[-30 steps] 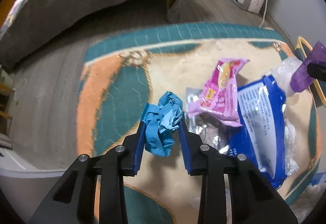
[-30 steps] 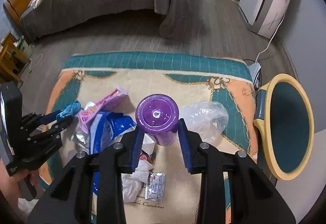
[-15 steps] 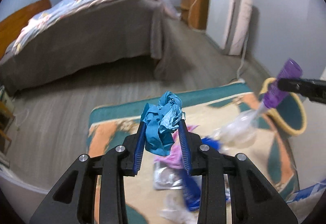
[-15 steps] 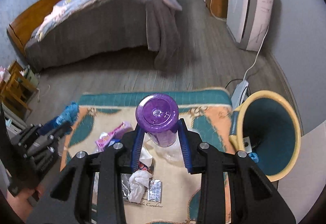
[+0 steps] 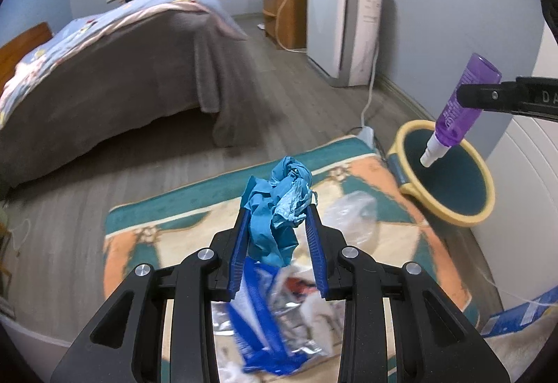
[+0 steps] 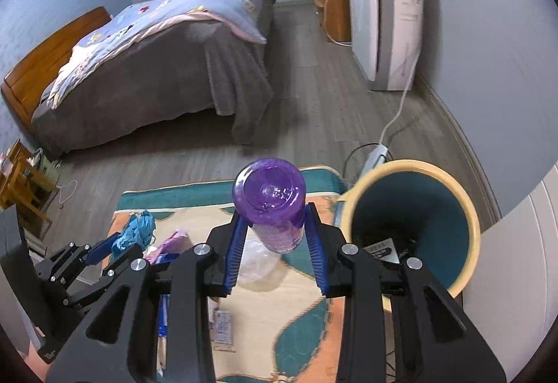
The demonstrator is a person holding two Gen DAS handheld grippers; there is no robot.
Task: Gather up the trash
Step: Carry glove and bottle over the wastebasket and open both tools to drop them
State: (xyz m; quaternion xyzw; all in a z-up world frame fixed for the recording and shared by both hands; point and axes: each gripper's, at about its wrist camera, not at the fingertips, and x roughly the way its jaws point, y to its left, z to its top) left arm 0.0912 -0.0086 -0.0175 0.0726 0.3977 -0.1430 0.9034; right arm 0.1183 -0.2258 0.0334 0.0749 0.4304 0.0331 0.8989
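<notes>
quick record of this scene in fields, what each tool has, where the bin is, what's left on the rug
left tool: shut on crumpled blue wad, held above the rug
right tool: shut on purple bottle, white nozzle pointing down
bin: yellow rim, teal inside, off the rug's right edge, some items already inside
left on rug: blue foil bag, clear plastic bag, pink wrapper, small sachet

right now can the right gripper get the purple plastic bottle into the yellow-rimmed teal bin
Probably yes: the right gripper holds the purple plastic bottle cap-down, seemingly over the yellow-rimmed teal bin, whose mouth is open with nothing between.
</notes>
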